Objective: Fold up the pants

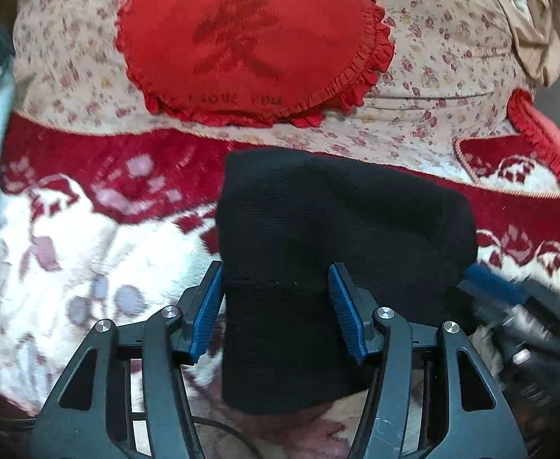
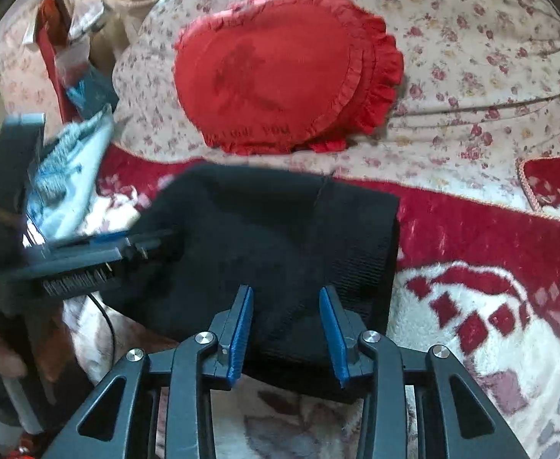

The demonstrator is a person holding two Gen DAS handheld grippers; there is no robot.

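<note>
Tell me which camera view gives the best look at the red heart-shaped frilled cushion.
The left wrist view: the red heart-shaped frilled cushion sits near centre, large and face-on, its dark printed mark legible. The right wrist view shows the same cushion whole but smaller, turned, its print blurrier.

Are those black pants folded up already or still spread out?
Folded: the black pants lie as a compact, thick, layered block on the red and white blanket, no legs stretched out.

Two hand-held grippers, left gripper [image 1: 276,306] and right gripper [image 2: 285,331], each of matte black linkage arms with triangular cut-outs, round silver pivot screws behind the fingers, ribbed blue pads [image 1: 208,306] lining the inner finger faces, and a thin black cable [image 2: 106,317] trailing behind.
</note>
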